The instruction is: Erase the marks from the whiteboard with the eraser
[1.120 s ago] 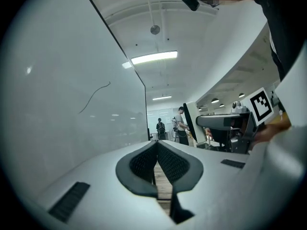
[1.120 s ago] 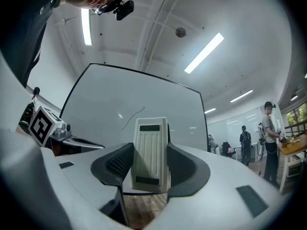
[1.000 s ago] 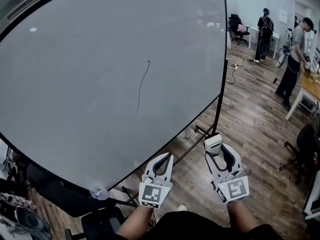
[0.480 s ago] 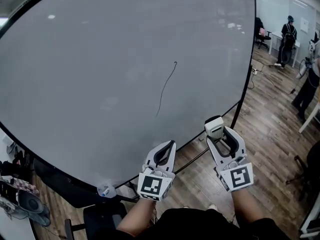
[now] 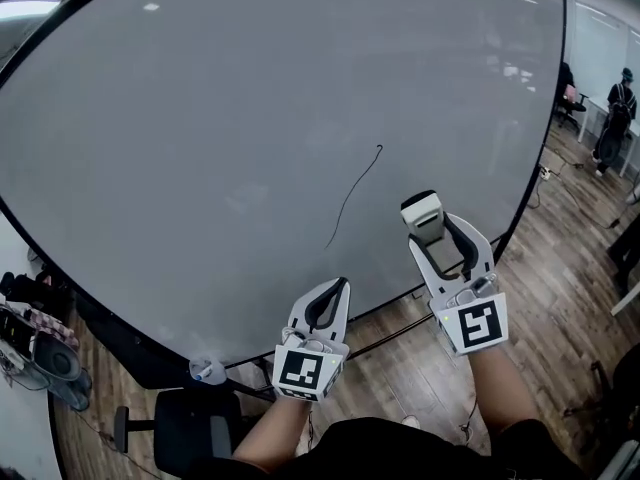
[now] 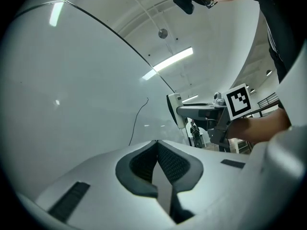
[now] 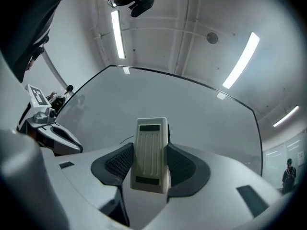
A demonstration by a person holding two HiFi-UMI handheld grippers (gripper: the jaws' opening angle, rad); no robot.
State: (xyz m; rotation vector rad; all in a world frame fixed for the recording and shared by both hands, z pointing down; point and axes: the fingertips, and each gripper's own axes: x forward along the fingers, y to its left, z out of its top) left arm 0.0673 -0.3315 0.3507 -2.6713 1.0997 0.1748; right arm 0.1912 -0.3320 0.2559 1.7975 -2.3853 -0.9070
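Eraser (image 5: 421, 212), likely light and rigid, gripped by its sides in right claw (image 5: 429, 234); left claw (image 5: 339, 286) closed, empty; mark (image 5: 352, 196) unwiped.

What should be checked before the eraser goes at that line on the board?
1. Grip on the eraser: ok, the right gripper clamps it on both sides.
2. Mark to wipe: ok, one thin dark line on the board.
3. Way to the line: ok, only bare board lies between it and the eraser.
4. Room from the left gripper: ok, it is shut, empty and low, below the line.
5. Eraser touching the board: cannot tell.
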